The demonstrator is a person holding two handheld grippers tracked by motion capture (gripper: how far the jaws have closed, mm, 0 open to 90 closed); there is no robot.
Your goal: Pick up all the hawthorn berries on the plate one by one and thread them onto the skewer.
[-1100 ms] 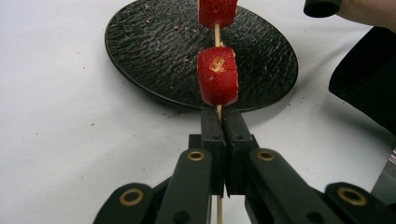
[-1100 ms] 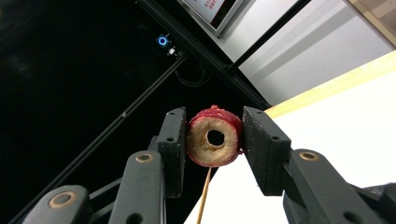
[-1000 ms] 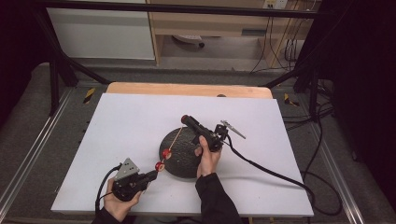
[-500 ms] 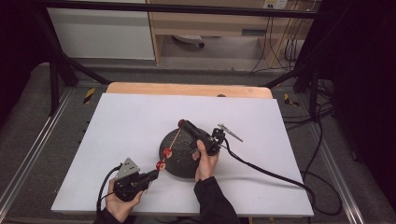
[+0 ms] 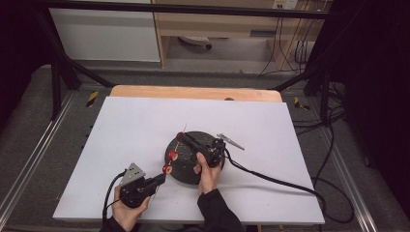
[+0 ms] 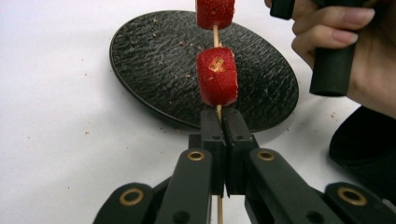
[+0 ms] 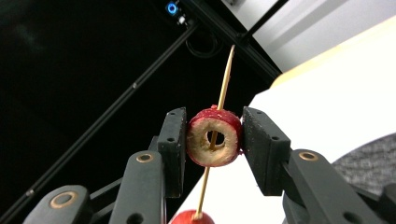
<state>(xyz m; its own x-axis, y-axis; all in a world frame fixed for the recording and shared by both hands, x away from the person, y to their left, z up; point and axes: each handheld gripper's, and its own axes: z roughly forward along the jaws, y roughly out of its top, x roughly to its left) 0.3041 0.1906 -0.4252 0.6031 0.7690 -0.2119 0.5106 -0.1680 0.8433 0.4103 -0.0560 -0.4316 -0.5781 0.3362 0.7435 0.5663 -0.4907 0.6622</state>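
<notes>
From the high view we see a white sheet-covered table (image 5: 270,145) with a strip of pale wooden board (image 5: 193,92) at its far edge, standing on grey floor inside a black metal frame (image 5: 58,72), with a white cabinet (image 5: 104,34) and a wooden shelf unit (image 5: 217,24) beyond and black cables (image 5: 333,145) trailing at the right. A round black textured plate (image 5: 186,169) sits near the table's middle. The left gripper (image 5: 157,180) lies low at the plate's near-left edge, and the right gripper (image 5: 183,138) reaches over the plate's far side; a thin wooden skewer (image 5: 175,150) with red fruit pieces runs between them. In the left gripper view our jaws are pressed together on the skewer's lower end, with a red hollowed fruit piece (image 6: 216,77) just above them and a second one (image 6: 215,11) higher on the stick, both over the plate. In the right gripper view our jaws are clamped on a red ring-shaped fruit slice (image 7: 214,137), through whose hole the skewer passes, its pointed tip rising above. We can read no writing or labels anywhere.
</notes>
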